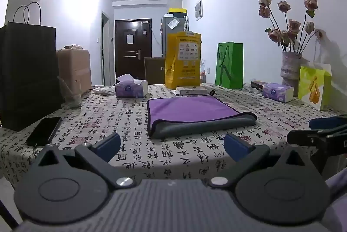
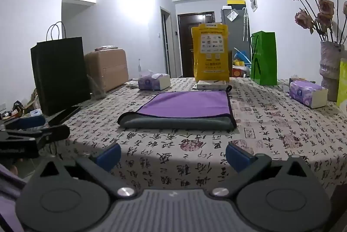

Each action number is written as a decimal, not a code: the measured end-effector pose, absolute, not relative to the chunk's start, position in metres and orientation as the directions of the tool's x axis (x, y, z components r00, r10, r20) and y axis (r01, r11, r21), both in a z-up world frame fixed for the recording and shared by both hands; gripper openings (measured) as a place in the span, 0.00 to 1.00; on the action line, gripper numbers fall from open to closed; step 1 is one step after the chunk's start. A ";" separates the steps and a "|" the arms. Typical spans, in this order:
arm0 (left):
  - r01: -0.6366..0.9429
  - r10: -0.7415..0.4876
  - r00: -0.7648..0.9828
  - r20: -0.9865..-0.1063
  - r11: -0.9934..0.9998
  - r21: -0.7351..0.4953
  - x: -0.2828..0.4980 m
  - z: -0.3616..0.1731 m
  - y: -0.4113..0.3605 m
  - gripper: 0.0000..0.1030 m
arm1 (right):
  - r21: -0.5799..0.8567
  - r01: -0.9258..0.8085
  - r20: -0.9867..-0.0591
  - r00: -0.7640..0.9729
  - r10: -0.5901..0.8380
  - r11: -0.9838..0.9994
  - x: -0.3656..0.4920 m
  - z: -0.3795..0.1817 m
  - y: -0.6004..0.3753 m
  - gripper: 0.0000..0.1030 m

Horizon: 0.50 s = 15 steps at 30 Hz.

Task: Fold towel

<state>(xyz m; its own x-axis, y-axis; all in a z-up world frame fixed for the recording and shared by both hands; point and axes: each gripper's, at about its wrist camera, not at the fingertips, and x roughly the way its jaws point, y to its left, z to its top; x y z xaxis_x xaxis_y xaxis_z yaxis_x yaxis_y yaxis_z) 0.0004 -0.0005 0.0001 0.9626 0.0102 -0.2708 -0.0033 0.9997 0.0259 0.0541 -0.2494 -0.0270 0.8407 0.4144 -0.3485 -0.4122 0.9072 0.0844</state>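
Observation:
A purple towel (image 1: 190, 110) with a grey underside lies folded flat in the middle of the table, its grey folded edge toward me; it also shows in the right wrist view (image 2: 184, 105). My left gripper (image 1: 172, 146) is open and empty, held near the table's front edge, short of the towel. My right gripper (image 2: 173, 156) is open and empty, also short of the towel. Each gripper shows at the edge of the other's view: the right one (image 1: 321, 134) and the left one (image 2: 32, 130).
The table has a calligraphy-print cloth (image 1: 130, 119). On it stand a black paper bag (image 1: 28, 75), a phone (image 1: 44, 131), tissue packs (image 1: 131, 87) (image 2: 308, 96), a yellow bag (image 1: 183, 59), a green bag (image 1: 229, 65), a flat box (image 1: 190, 90) and a flower vase (image 1: 290, 69).

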 end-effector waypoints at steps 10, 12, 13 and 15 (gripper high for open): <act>-0.006 0.013 0.966 -0.257 1.000 0.031 -0.001 -0.003 0.000 1.00 | 0.074 -0.414 -0.343 0.844 0.413 0.907 0.054 -0.036 -0.249 1.00; -0.009 0.017 0.965 -0.262 0.999 0.031 0.001 -0.001 -0.002 1.00 | 0.076 -0.417 -0.342 0.843 0.416 0.906 0.054 -0.037 -0.248 1.00; -0.010 0.017 0.965 -0.262 0.999 0.031 0.001 -0.001 -0.002 1.00 | 0.074 -0.418 -0.341 0.843 0.417 0.906 0.052 -0.036 -0.247 1.00; -0.006 0.014 0.965 -0.261 1.000 0.031 0.001 -0.001 -0.001 1.00 | 0.079 -0.419 -0.347 0.839 0.419 0.905 0.056 -0.032 -0.247 1.00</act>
<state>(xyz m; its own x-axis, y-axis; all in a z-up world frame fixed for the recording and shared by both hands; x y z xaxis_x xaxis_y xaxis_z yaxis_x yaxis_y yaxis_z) 0.0013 -0.0011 -0.0013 0.9651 0.0141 -0.2615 -0.0063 0.9995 0.0306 0.0560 -0.2466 -0.0317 0.8393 0.4186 -0.3469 -0.4187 0.9047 0.0787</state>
